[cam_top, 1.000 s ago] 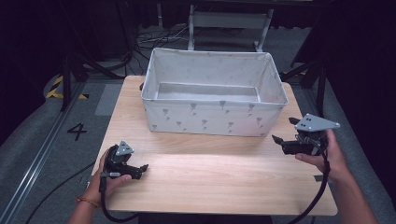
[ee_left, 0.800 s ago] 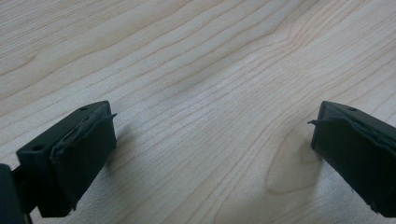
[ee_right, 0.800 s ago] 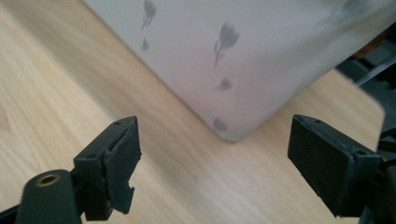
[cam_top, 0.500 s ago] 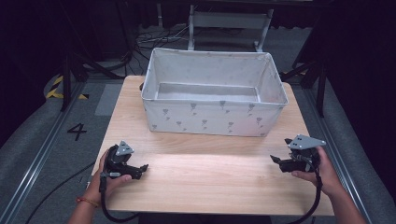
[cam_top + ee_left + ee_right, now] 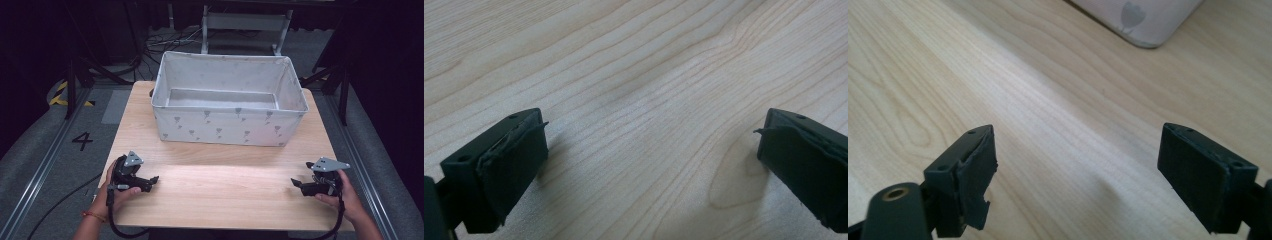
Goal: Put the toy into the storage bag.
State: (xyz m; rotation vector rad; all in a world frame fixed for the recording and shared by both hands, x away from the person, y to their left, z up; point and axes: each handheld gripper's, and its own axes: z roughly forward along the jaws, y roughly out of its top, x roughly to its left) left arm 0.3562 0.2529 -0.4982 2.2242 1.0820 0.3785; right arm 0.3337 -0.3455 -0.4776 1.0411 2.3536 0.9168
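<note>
Grey fabric storage box [image 5: 227, 107] with small printed motifs stands well beyond both tongs on the pale wooden table [image 5: 220, 195]. Since earlier, the right gripper [image 5: 296, 183] has sunk; the left gripper [image 5: 154, 180] rests unchanged. Left gripper view: jaws spread over bare wood. Right gripper view: jaws spread, empty, box corner [image 5: 1138, 20] ahead. Lowering further risks scraping the tabletop.

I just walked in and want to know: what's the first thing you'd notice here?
A big pale fabric bin with little grey prints sits at the far middle of the wooden table. Near the front edge, the left gripper and right gripper lie low at either side, jaws open, holding nothing.
</note>
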